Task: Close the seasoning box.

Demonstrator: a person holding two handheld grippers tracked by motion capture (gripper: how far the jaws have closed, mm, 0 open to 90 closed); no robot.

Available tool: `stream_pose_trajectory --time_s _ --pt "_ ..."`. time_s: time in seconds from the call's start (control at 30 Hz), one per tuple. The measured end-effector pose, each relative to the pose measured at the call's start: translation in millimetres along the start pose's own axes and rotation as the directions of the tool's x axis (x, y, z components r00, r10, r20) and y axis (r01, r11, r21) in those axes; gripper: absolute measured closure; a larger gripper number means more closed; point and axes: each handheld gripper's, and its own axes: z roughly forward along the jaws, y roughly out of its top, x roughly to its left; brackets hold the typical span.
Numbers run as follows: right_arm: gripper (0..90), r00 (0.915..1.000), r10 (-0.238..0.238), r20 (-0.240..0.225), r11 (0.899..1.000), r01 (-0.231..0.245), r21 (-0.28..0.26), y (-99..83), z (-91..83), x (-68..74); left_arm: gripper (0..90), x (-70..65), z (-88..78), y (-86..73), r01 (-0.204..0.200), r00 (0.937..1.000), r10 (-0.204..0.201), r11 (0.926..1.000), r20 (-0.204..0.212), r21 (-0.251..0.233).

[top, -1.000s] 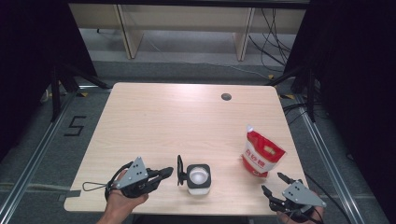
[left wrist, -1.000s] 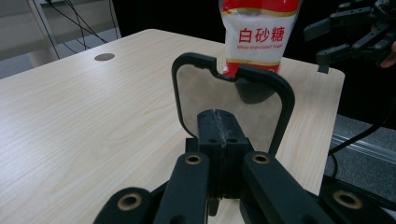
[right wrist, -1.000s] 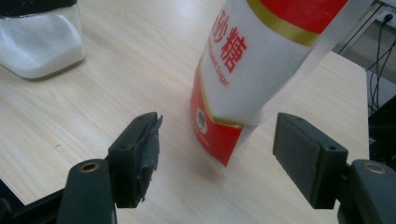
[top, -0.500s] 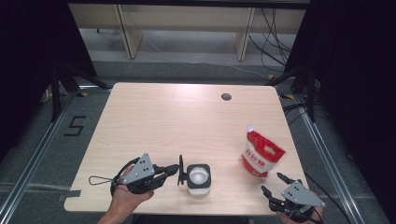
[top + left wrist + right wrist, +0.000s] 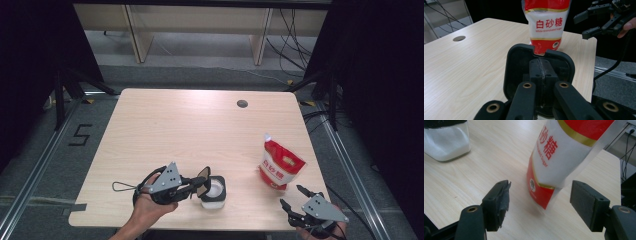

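A red and white sugar bag (image 5: 281, 165) (image 5: 547, 25) (image 5: 564, 152) stands near the table's right edge. At the front middle is a clear square jar (image 5: 216, 192) (image 5: 446, 140) holding white grains. My left gripper (image 5: 199, 184) (image 5: 541, 72) is shut on a black, rounded-square lid (image 5: 203, 179) (image 5: 519, 65), held on edge at the jar's left rim. My right gripper (image 5: 294, 196) (image 5: 541, 201) (image 5: 591, 23) is open at the front right corner. The bag's lower corner stands just ahead of its jaws, not touched by them.
The wooden table (image 5: 190, 130) has a round cable hole (image 5: 242, 104) (image 5: 459, 38) near its far edge. A cable loop (image 5: 122, 186) trails left from the left gripper. Dark floor and metal rails surround the table.
My left gripper has moved right with the lid, which now leans at the jar's left rim. The right gripper and the sugar bag have stayed in place.
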Motion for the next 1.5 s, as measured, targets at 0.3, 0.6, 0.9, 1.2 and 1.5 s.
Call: stream_pose_trajectory --time_s 0.3,0.6,0.9,1.2,1.5 --pt "32.8 1.0 -0.006 -0.002 1.0 0.006 0.008 0.5 0.9 2.4 88.7 -4.0 18.1 -4.1 0.009 0.9994 -0.01 0.9995 0.034 0.029" --pt "32.8 1.0 -0.003 -0.003 1.0 0.003 0.009 0.2 0.5 4.1 88.5 -5.0 25.3 -9.3 -0.017 0.9986 0.014 0.9983 0.052 0.056" --pt "32.8 0.9999 -0.011 -0.001 1.0 0.011 0.015 0.3 0.2 5.0 87.9 -8.1 30.7 -14.0 -0.04 0.9984 0.035 0.9941 0.045 0.101" --pt "32.8 0.9992 -0.037 -0.012 0.999 0.037 0.005 1.4 1.9 5.3 73.2 -5.7 20.6 -13.7 0.02 0.9985 -0.022 0.9988 0.049 0.045" --pt "32.8 0.9993 -0.01 -0.035 1.0 0.01 -0.007 0.9 1.6 5.5 51.1 -4.7 9.3 -14.2 0.055 0.9978 -0.056 0.9979 0.035 0.034"
